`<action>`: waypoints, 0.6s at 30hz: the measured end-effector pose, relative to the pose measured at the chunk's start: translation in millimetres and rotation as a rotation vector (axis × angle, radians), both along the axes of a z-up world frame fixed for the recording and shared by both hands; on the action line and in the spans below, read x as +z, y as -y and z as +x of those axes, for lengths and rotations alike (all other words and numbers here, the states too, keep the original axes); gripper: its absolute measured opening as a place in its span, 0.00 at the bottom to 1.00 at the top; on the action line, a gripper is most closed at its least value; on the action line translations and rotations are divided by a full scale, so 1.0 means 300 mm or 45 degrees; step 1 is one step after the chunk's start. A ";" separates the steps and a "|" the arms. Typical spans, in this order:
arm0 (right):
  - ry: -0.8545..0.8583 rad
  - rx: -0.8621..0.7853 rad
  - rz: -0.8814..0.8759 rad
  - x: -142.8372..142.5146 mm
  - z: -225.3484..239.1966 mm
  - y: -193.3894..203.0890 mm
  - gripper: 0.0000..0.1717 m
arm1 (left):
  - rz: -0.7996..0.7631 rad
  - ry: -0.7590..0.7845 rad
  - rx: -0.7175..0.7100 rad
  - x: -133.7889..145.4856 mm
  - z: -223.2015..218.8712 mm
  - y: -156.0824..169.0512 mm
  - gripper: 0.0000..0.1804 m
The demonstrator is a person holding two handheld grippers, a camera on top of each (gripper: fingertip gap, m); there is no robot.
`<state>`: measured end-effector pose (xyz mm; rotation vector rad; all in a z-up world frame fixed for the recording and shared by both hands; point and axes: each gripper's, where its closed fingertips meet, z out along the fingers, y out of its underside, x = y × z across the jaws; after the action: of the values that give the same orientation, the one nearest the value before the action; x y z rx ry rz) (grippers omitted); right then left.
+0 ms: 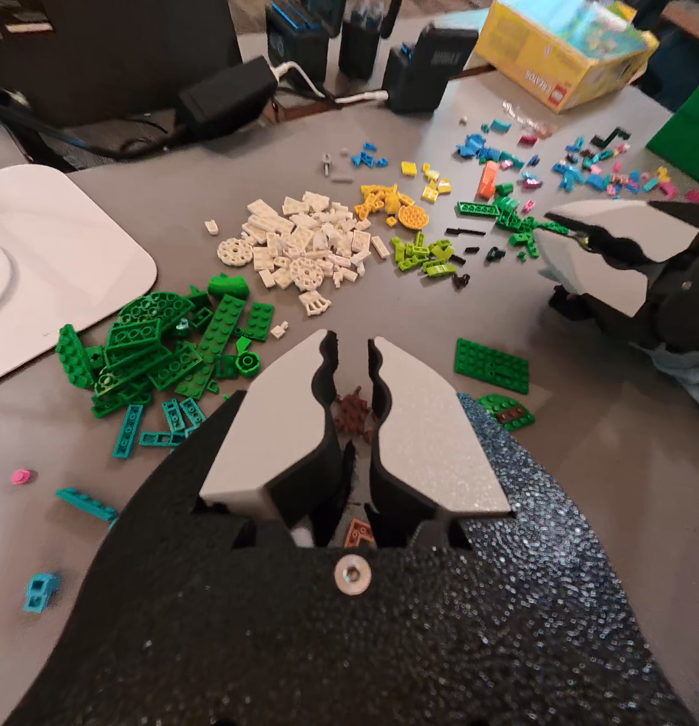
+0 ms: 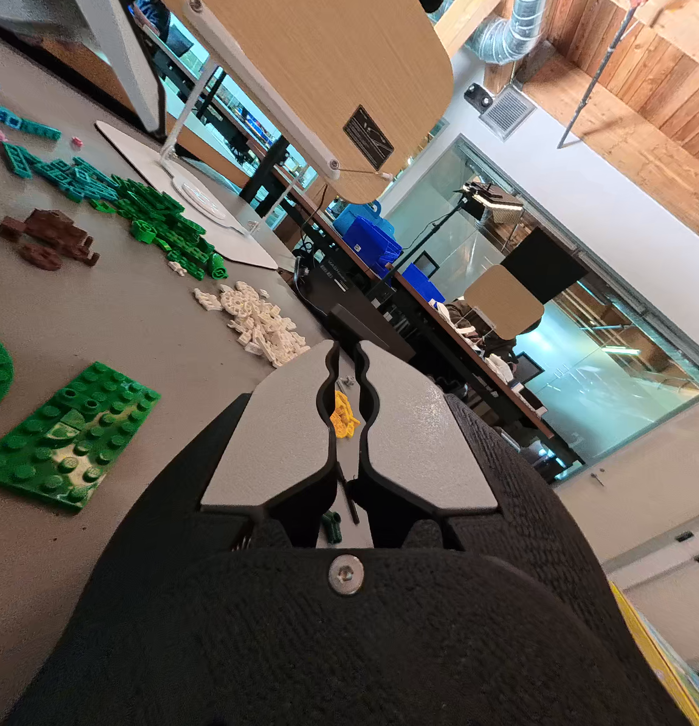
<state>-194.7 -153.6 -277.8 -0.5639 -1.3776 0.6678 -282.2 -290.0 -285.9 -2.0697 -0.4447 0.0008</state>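
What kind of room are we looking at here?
Probably a shared office or lab: grey desk strewn with sorted toy bricks, glass partition, blue storage bins on neighbouring desks, exposed ceiling duct.

Sorted brick piles spread across the grey surface [image 1: 379, 314]: white pieces [image 1: 304, 243], dark green plates [image 1: 151, 353], yellow bits [image 1: 395, 204], lime ones [image 1: 424, 253]. A yellow box [image 1: 567, 51] sits at the far edge, beside black chargers [image 1: 418, 66].

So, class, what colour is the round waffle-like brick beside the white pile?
Yellow-orange; the left wrist view shows it best.
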 end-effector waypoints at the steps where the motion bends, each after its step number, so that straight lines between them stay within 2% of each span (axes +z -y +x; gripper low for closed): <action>1: 0.002 0.009 0.009 -0.002 0.000 0.006 0.03 | 0.014 0.004 0.012 0.001 0.006 0.017 0.08; 4: 0.007 0.031 0.022 -0.005 -0.001 0.018 0.03 | -0.066 0.004 0.043 -0.039 0.049 0.102 0.08; 7: 0.010 0.045 0.001 -0.004 0.000 0.022 0.03 | -0.252 -0.042 0.058 -0.109 0.110 0.211 0.06; 12: 0.018 0.052 -0.041 -0.002 0.001 0.020 0.04 | -0.523 0.019 0.033 -0.215 0.195 0.342 0.03; 18: 0.019 0.054 -0.020 -0.003 0.007 0.027 0.03 | -0.548 0.029 0.053 -0.256 0.180 0.329 0.01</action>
<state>-192.7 -161.8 -278.9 -0.5546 -1.4025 0.7104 -228.0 -388.8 -362.7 -2.4836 -0.5369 0.1059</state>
